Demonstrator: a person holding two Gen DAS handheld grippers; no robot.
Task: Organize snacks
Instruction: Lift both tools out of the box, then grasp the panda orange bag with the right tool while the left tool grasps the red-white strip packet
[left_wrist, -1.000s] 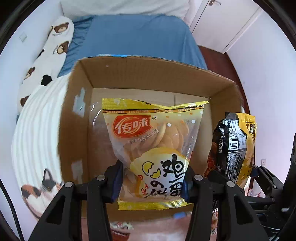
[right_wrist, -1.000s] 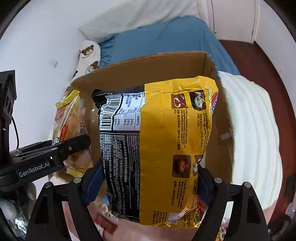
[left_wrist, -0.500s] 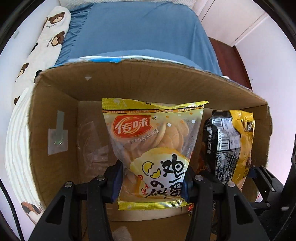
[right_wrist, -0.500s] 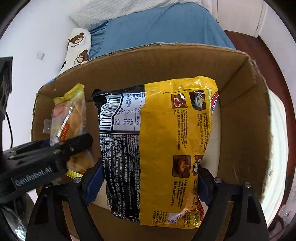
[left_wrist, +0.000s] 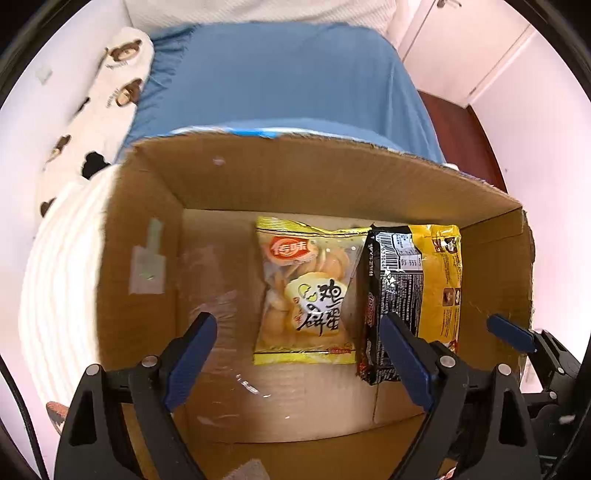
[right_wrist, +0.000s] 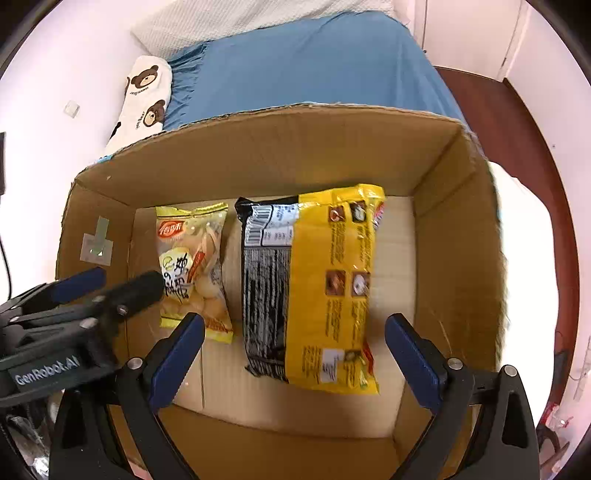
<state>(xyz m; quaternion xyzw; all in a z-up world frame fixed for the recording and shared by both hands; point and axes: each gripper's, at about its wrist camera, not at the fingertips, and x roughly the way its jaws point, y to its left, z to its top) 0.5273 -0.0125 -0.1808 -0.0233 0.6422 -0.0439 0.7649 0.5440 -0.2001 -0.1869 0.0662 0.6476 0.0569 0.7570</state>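
2 packs lie flat on the floor of the cardboard box (left_wrist: 258, 177), side by side, long axes parallel, running from near wall to far wall. Biscuit bag (left_wrist: 304, 291), yellow w/ clear window, sits about mid-floor; its red logo end points to the far wall, bottom seal toward the cameras. Noodle pack (right_wrist: 314, 288), black & yellow, back side up, barcode end toward the far wall. In the left wrist view its black edge touches or slightly overlaps the biscuit bag's right edge; in the right wrist view a thin strip of floor shows between them lower down, so contact is at the far end at most.

Left gripper (left_wrist: 299, 350): jaws have just been opening, now spread wide above the biscuit bag, blue pads clear of it, nothing held. Right gripper (right_wrist: 295, 350): jaws have just opened further, spread wide on both sides of the noodle pack's near end, pads not pressing it.

Box stands on a white ribbed cover (left_wrist: 59, 280); blue bed sheet (right_wrist: 314, 62) and bear-print pillow (right_wrist: 147, 96) beyond.
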